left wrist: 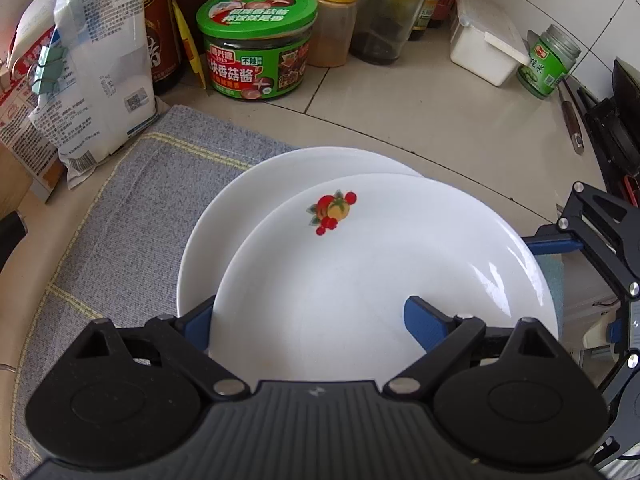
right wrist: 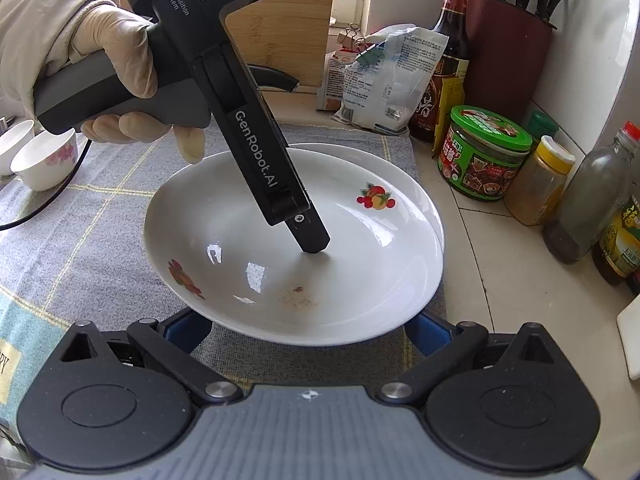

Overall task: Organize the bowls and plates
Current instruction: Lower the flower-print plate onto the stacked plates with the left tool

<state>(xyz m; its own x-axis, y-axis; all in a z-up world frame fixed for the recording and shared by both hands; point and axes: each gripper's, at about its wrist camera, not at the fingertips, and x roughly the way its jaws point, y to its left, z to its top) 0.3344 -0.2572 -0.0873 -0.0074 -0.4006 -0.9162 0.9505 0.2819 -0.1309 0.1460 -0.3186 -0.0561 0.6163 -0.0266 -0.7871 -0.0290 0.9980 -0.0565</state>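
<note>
1. Stacking plates: I'm lowering the top plate (left wrist: pixel 380 272), the one with the fruit print, onto the plain white plate (left wrist: pixel 216 216) lying on the grey cloth (left wrist: pixel 132 208) on the counter (left wrist: pixel 420 108).
2. Judging it nearly seated but sitting off-centre toward the near right, so I'm thinking the step goes best by sliding it to line up the rims before letting go, gently, since glazed china slips and chips.
3. Left gripper (left wrist: pixel 308 320): the fingers are standing wide, straddling the top plate's near rim, one finger (left wrist: pixel 198 322) under or outside the edge, the other (left wrist: pixel 426 326) over the inside; in the right wrist view its tip is resting in the plate's well. Not clamping anything, looks like.
4. Right gripper (right wrist: pixel 308 332): fingers are spread wide at either side of the plate's near edge, low by the cloth; whether the pads are touching the rim I cannot tell.
5. Small bowls (right wrist: pixel 44 160) are waiting at the cloth's far left, well apart from the plates, still to be sorted.
</note>
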